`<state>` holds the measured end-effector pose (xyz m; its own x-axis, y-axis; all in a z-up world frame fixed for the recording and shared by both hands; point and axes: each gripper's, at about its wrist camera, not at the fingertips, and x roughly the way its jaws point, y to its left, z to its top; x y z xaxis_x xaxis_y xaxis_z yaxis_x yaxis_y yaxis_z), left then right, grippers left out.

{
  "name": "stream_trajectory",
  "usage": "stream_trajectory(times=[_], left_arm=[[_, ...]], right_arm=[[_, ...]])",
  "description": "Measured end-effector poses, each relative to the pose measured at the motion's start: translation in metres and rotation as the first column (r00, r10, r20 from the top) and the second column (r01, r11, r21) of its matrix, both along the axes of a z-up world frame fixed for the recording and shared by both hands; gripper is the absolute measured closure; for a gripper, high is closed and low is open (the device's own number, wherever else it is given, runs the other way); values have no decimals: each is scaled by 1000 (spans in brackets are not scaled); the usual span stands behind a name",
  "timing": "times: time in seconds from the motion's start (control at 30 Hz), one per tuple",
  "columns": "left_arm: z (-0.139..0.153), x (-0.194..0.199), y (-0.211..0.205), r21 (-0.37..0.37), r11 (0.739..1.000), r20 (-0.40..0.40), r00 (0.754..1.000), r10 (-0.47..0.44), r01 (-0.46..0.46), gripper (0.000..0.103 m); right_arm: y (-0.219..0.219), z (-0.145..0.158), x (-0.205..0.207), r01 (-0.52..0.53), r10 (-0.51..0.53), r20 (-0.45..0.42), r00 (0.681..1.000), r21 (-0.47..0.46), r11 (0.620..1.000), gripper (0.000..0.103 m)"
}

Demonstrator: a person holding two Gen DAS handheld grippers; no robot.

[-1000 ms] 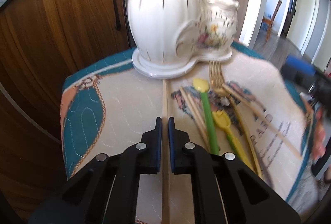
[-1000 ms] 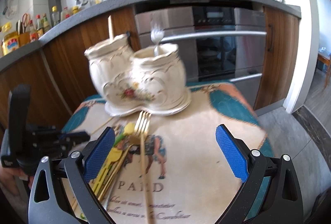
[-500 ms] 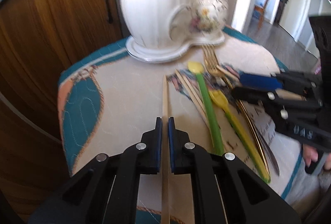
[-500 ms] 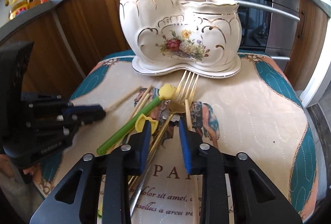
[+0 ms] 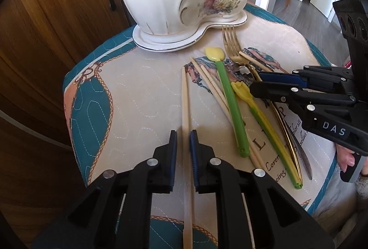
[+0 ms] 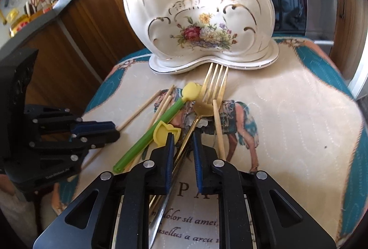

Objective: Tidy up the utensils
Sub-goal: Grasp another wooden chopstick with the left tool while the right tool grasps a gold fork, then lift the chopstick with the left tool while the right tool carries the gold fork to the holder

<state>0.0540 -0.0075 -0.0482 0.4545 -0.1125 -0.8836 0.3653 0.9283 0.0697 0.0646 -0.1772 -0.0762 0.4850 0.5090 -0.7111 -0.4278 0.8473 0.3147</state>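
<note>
Your right gripper [image 6: 181, 145], jaws just closing, straddles the gold metal fork [image 6: 212, 88], ready to lift. Your left gripper [image 5: 182, 141], slightly parted, brackets the pale wooden chopstick [image 5: 185, 97] without pinching it.

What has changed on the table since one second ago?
The right gripper came down over the pile, its jaws closing around the gold fork handle. The left gripper has eased open slightly around its chopstick. The ceramic holder and other utensils stayed put.

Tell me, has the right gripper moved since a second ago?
Yes. The right gripper has come closer to the ceramic holder and lower; its jaws have just been closing, with the gold fork handle between them.
</note>
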Motion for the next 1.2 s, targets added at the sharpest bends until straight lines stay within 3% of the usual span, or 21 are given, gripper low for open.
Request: stream_trajectory(times=[0.27,0.47,0.63,0.93,1.2], left_arm=[[0,2,4,-10,999,-1,999,45,-45,97],[11,-12,5,-27,997,29,997,73,-72,97],[22,-19,5,-47,995,61,994,92,-89,97],[45,-35,11,-95,990,132,984,116,-104,97],[74,-48,19,-207,975,268,953,141,-86,97]], right_arm=[[-13,3,-4,-11,17,-59,998,104,994,94],[-21,16,-11,-31,37,-38,999,162,986,96],[-27,21,-11,-51,62,-35,997,265,963,96],[-38,34,-9,-76,72,25,997,404,911,96],[-47,52,-17,-53,-6,150,989,385,922,96]])
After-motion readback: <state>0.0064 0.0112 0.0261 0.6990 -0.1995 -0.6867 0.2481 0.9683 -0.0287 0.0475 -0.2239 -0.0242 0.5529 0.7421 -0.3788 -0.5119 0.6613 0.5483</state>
